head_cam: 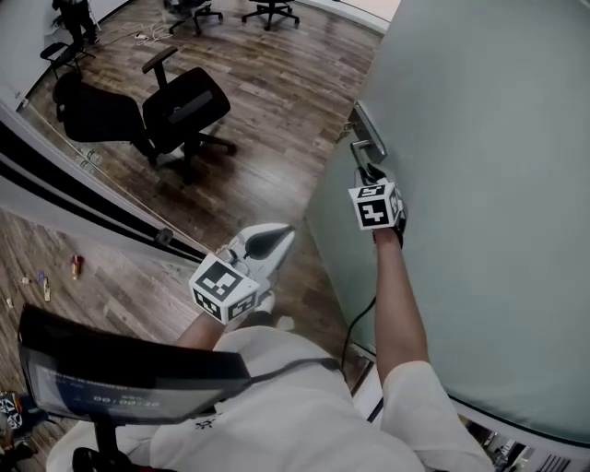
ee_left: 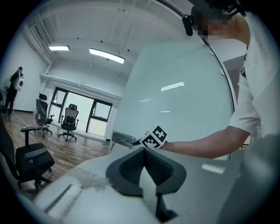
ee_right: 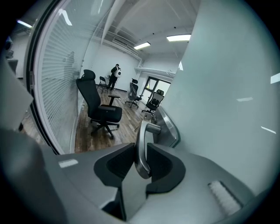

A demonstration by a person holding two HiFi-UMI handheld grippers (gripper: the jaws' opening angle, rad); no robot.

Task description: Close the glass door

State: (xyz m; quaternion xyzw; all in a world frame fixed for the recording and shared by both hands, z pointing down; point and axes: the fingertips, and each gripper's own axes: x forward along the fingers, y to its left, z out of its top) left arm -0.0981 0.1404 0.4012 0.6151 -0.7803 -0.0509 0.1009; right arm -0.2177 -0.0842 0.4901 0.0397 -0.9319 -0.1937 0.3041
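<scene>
The frosted glass door [head_cam: 479,184] stands ajar at the right of the head view, its edge toward the room. Its metal lever handle [head_cam: 369,138] sits near that edge. My right gripper [head_cam: 370,171] reaches up to it from below. In the right gripper view the handle [ee_right: 141,131] runs upright between the two dark pads, which press on it from both sides, so the right gripper [ee_right: 141,153] is shut on it. My left gripper [head_cam: 284,232] hangs lower, left of the door edge, touching nothing. Its jaws [ee_left: 144,154] meet with nothing between them.
A black office chair [head_cam: 175,111] stands on the wood floor beyond the door edge. A glass wall with a dark floor track [head_cam: 83,198] runs along the left. More chairs [head_cam: 267,11] stand far back. A person [ee_right: 116,72] is at the room's far end.
</scene>
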